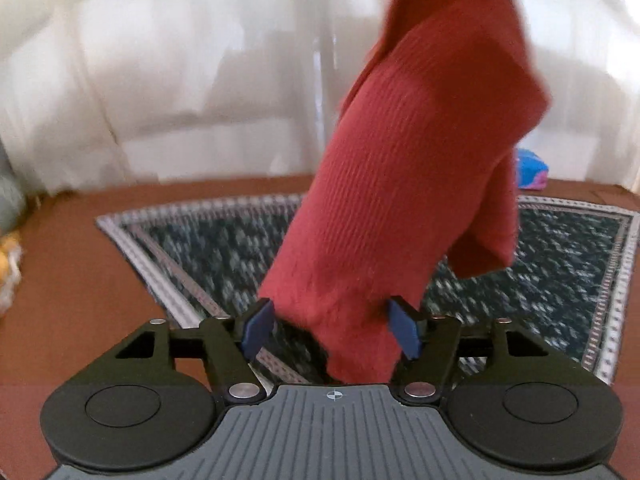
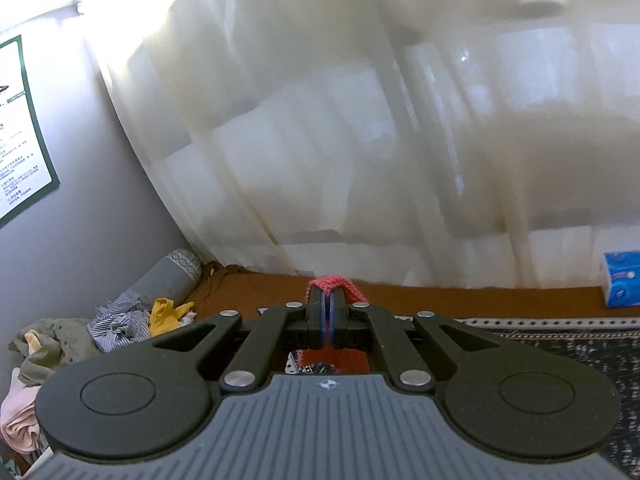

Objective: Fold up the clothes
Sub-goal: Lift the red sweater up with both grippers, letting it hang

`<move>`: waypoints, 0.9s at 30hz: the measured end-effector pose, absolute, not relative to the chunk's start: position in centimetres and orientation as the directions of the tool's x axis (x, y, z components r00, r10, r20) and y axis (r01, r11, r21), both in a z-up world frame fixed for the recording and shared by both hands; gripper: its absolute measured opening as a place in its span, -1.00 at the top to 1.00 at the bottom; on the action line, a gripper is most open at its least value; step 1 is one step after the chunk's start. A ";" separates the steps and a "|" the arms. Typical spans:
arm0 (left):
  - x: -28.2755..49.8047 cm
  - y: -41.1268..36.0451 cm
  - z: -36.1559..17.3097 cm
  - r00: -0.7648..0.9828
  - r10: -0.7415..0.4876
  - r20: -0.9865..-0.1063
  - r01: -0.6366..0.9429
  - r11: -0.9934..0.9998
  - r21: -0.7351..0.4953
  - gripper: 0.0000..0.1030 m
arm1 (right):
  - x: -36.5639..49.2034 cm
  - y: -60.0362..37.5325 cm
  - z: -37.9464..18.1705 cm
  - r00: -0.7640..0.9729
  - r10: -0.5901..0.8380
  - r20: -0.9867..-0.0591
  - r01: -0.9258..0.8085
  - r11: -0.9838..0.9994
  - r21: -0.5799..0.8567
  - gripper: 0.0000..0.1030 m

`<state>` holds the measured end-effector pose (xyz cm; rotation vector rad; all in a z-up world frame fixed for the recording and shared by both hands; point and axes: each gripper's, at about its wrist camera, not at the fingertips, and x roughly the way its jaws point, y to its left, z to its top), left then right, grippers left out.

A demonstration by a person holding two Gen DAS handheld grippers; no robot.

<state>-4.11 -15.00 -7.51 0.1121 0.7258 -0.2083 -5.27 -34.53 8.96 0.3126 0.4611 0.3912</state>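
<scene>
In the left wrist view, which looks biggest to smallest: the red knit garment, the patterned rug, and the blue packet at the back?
1. Patterned rug, though partly hidden.
2. Red knit garment. It hangs close to the camera, so its look is inflated and the top two are unsure.
3. Blue packet, clearly smallest, far back and half covered.

Red ribbed knit garment [image 1: 404,184]: hanging in air, draped top at 1 o'clock down to bottom centre of left wrist view. Vertical rib texture, folded over itself, loose flap sticking out at 3 o'clock. Lower end sits between the spread blue pads [image 1: 258,330] of left claw [image 1: 332,334], not pinched; cloth close to the 3 o'clock pad, contact unclear. Suspended above patterned rug [image 1: 192,248], not lying flat. In right wrist view, small bunched edge of same knit [image 2: 330,283] poking out at 12 o'clock past tips of right claw [image 2: 329,306], clamped tight between them; more red visible below the claw.
</scene>
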 end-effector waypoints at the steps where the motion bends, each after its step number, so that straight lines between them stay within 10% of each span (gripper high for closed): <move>1: -4.4 -14.7 -7.9 0.715 -0.156 -0.682 0.223 0.975 0.011 -0.55 | -5.7 -34.8 9.2 0.828 0.428 -0.363 -0.292 0.881 0.372 0.96; 14: -5.2 -15.5 -11.7 0.614 -0.337 -0.714 0.295 0.937 -0.188 -0.52 | -8.5 -36.7 9.5 0.837 0.417 -0.354 -0.287 0.886 0.363 0.96; 15: -4.9 -15.6 -11.8 0.612 -0.347 -0.710 0.302 0.933 -0.196 -0.41 | -8.8 -37.0 9.5 0.841 0.409 -0.354 -0.280 0.889 0.363 0.96; 18: -4.0 -15.8 -11.9 0.575 -0.403 -0.712 0.363 0.906 -0.219 0.89 | -9.6 -38.1 9.6 0.854 0.383 -0.353 -0.252 0.897 0.363 0.96; 27: -6.7 -12.8 -6.3 0.610 -0.492 -0.621 0.522 0.839 -0.152 0.91 | -13.3 -41.8 10.5 0.875 0.339 -0.345 -0.208 0.908 0.364 0.96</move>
